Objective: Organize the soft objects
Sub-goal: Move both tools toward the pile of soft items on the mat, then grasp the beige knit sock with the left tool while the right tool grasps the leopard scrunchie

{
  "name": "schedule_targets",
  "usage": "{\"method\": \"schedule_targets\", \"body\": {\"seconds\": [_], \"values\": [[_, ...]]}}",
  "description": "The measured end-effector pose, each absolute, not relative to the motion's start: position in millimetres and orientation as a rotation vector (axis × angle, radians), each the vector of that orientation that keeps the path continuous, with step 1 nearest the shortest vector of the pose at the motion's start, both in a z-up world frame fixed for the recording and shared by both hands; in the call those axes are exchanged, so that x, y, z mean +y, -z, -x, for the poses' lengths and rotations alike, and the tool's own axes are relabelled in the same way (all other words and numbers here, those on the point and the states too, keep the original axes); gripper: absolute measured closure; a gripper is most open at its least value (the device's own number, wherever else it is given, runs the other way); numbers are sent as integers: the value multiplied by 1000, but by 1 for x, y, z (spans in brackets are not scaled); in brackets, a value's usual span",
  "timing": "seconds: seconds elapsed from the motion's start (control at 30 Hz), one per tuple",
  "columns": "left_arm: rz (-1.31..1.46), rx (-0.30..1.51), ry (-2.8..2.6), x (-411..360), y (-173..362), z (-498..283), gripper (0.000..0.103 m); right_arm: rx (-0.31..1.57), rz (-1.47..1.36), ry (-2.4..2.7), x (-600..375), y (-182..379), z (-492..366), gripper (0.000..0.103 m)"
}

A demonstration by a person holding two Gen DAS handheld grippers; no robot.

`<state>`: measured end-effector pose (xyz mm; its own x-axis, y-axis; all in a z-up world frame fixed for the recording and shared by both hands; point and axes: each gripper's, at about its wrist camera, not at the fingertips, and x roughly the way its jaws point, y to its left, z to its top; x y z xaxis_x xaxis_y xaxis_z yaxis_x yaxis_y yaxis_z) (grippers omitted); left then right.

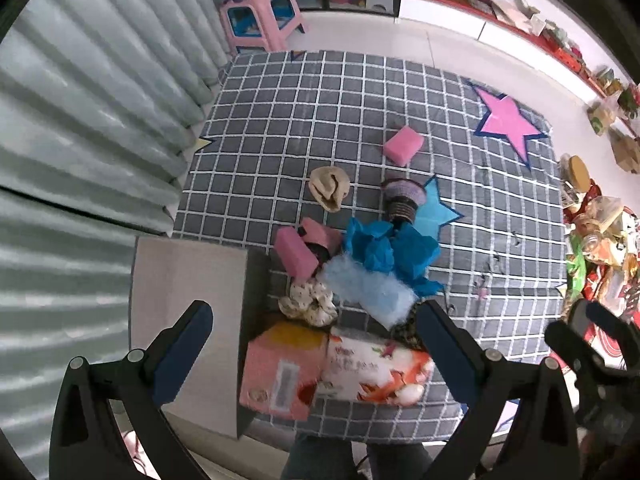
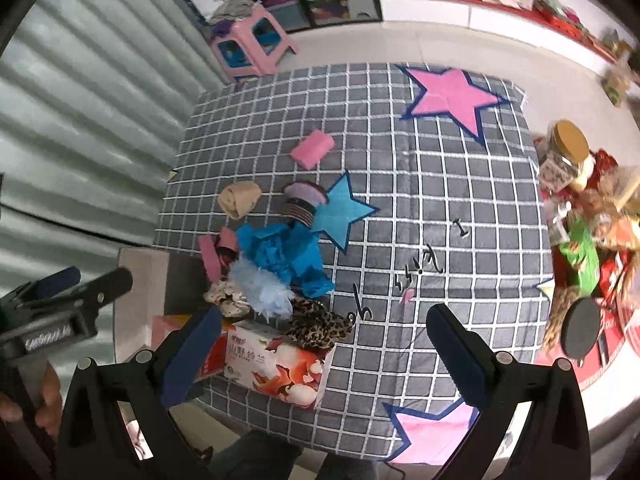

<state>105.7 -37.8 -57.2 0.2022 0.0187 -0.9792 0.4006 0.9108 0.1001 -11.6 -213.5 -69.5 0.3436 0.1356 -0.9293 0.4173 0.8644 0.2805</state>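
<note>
Soft things lie on a grey checked cloth [image 1: 304, 120]: a pink sponge [image 1: 403, 145] far out, a beige cloth ball [image 1: 329, 188], a striped knit roll [image 1: 402, 200], blue crumpled fabric [image 1: 396, 252], a light blue fluffy piece [image 1: 368, 288], two pink sponges [image 1: 296, 258], a white spotted scrunchie [image 1: 308, 304] and a leopard scrunchie [image 2: 320, 326]. Two tissue packs [image 1: 376, 372] lie at the near edge. My left gripper [image 1: 316, 344] is open and empty above the packs. My right gripper [image 2: 324, 344] is open and empty above the cloth's near edge.
A grey box [image 1: 188, 312] stands at the table's left edge. A pink stool [image 1: 260, 16] stands on the floor beyond. Jars and snack packets [image 2: 580, 208] crowd the right side. A corrugated wall [image 1: 80, 120] runs along the left.
</note>
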Motion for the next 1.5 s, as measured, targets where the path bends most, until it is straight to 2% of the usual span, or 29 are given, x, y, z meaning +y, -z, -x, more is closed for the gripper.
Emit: {"method": "schedule_targets", "body": {"seconds": [0.47, 0.73, 0.97, 1.5], "values": [[-361, 1448, 286, -58, 158, -197, 1, 1362, -614, 279, -208, 150, -11, 0], [-398, 1517, 273, -74, 222, -229, 1, 1519, -701, 228, -189, 230, 2, 0], [-448, 1535, 260, -87, 253, -236, 1, 1570, -723, 182, -177, 275, -1, 0], [-456, 1552, 255, -109, 301, -218, 1, 1647, -643, 181, -154, 324, -24, 0]]}}
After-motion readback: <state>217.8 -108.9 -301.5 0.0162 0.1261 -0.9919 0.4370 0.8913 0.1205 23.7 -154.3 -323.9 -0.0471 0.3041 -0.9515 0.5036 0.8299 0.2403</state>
